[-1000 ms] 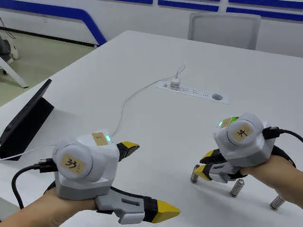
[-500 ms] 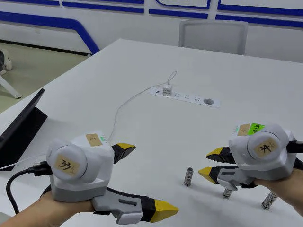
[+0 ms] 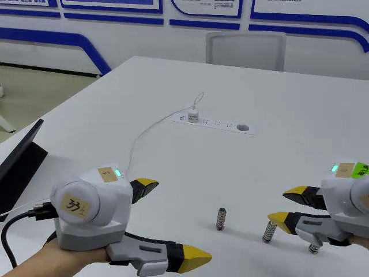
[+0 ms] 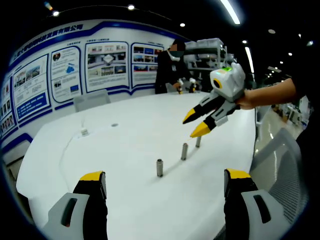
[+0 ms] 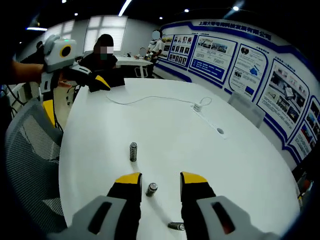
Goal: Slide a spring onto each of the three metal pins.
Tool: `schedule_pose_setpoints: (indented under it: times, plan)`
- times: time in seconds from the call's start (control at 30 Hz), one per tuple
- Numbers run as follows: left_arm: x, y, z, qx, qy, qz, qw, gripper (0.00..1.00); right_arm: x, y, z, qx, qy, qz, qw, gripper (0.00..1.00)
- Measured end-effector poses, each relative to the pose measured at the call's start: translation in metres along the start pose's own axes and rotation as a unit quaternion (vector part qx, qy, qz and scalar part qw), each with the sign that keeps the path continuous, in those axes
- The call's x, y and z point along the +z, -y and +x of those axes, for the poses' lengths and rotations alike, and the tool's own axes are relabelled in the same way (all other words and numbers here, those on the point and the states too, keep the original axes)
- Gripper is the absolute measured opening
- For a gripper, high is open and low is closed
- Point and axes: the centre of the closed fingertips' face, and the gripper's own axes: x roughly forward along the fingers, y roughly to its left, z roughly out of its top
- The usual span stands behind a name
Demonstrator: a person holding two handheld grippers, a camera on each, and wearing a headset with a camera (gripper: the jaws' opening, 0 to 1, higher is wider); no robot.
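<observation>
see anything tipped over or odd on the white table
Nothing stands out: the three spring-wrapped grey metal pins stand upright in a row on the white table, and nothing looks spilled or damaged.

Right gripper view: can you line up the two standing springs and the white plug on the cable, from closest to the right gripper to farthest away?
1. The spring, right by the tips of the right gripper jaws, low in the view.
2. The other standing spring, ahead and a little left.
3. The white plug, far ahead on the right.
</observation>
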Motion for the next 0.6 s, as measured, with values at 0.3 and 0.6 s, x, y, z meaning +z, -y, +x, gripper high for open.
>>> schedule_pose_setpoints:
  times: [0.3, 0.6]
  plan:
    - [-0.001, -0.004, 0.000, 0.007, 0.000, -0.005, 1.0000, 1.00, -0.024, 0.016, -0.035, -0.038, 0.012, 0.044, 0.9982, 0.36]
    - [-0.003, -0.009, -0.002, 0.014, 0.003, -0.014, 0.9998, 1.00, -0.055, 0.029, -0.065, -0.081, 0.004, 0.083, 0.9932, 0.39]
